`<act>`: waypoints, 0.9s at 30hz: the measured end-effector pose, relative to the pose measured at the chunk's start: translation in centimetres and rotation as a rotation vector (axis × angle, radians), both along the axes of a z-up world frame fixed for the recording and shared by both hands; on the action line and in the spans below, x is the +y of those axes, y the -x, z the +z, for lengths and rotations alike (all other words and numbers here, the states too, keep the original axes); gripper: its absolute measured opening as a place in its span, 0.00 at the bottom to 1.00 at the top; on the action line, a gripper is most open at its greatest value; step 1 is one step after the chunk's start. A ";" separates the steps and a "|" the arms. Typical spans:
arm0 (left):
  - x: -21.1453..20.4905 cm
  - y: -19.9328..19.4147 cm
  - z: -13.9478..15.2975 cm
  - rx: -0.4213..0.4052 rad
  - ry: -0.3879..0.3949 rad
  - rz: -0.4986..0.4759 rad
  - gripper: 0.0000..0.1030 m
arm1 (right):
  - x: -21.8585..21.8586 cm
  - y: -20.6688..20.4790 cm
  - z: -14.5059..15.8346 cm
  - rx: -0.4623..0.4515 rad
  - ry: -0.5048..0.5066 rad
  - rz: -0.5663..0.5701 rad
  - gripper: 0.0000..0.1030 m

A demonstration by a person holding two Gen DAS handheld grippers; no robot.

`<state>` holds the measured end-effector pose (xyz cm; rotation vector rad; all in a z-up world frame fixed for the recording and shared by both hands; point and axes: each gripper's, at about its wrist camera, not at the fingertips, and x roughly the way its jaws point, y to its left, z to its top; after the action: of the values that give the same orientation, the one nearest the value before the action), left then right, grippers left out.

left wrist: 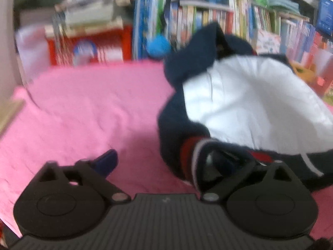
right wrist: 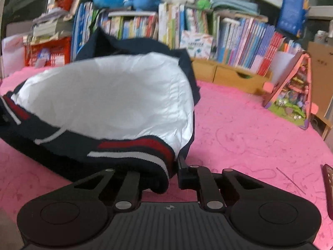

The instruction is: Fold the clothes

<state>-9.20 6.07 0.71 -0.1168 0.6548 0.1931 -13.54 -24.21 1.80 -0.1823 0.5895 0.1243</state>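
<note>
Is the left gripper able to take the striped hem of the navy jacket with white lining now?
Probably yes. The left gripper is open, the striped hem lies beside its right finger, and nothing blocks it on the pink cover.

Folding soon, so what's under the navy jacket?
The jacket lies on a pink bedspread, white lining up. Its striped hem is pinched in the right gripper. Anything beneath stays covered.

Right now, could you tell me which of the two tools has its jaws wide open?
The left tool: its jaws stand wide apart, while the right tool pinches the jacket by its striped hem.
</note>
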 end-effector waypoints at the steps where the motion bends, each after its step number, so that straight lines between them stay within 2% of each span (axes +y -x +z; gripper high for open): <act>1: 0.2 -0.3 -0.2 0.017 0.008 -0.004 0.91 | -0.1 -0.1 0.2 0.011 0.008 0.008 0.15; 4: 0.4 -0.4 -0.7 0.032 -0.008 -0.042 0.76 | -0.6 -0.3 0.5 0.035 0.023 0.033 0.16; 5: 0.2 -0.3 -0.8 0.022 -0.025 -0.057 0.66 | -0.8 -0.5 0.5 0.043 0.026 0.045 0.19; 7: -0.4 0.1 -1.1 -0.005 -0.055 -0.102 0.55 | -0.8 -0.7 0.0 0.064 0.040 0.067 0.23; 9: -0.8 -0.2 -1.2 -0.021 -0.090 -0.127 0.47 | -0.1 -1.5 0.1 0.082 0.123 0.119 0.28; 11: -1.2 -3.5 0.1 -0.033 -0.176 -0.149 0.17 | 0.6 -2.3 0.1 0.100 0.206 0.170 0.32; 12: -1.4 -5.8 1.1 -0.039 -0.236 -0.159 0.17 | 1.0 -3.6 0.8 0.109 0.271 0.217 0.33; 13: -1.4 -7.9 3.1 -0.077 -0.268 -0.155 0.17 | 1.7 -5.1 1.7 0.092 0.354 0.248 0.33; 15: -0.8 -8.7 9.7 -0.343 -0.268 -0.073 0.18 | 3.3 -8.2 6.3 -0.158 0.531 0.180 0.33; 16: -0.4 -8.9 13.2 -0.483 -0.264 -0.028 0.22 | 4.0 -8.6 9.3 -0.345 0.568 0.115 0.33; 17: -0.7 -7.7 15.7 -0.648 -0.284 0.022 0.34 | 4.2 -7.8 12.2 -0.571 0.542 0.021 0.36; 18: -1.1 -6.4 17.0 -0.760 -0.321 0.065 0.41 | 4.4 -7.1 15.0 -0.797 0.507 -0.075 0.41; 19: -1.2 -5.8 17.3 -0.780 -0.354 0.061 0.48 | 4.0 -6.2 16.6 -0.918 0.428 -0.134 0.44; 20: -1.3 -5.3 17.4 -0.785 -0.388 0.050 0.49 | 3.5 -6.0 17.2 -0.891 0.381 -0.130 0.46; 21: -1.2 -5.0 16.5 -0.723 -0.396 0.019 0.49 | 3.0 -5.9 17.8 -0.860 0.335 -0.124 0.45; 23: -0.8 -4.8 13.1 -0.549 -0.378 -0.061 0.50 | 1.7 -6.4 15.8 -0.653 0.270 -0.053 0.45; 27: -1.5 -3.7 4.5 -0.235 -0.365 -0.179 0.50 | 0.9 -5.7 7.7 -0.300 0.296 0.063 0.45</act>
<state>-5.48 4.56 5.26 0.2665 0.3849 0.1214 -7.85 -23.35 9.54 -0.4977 0.3005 0.0684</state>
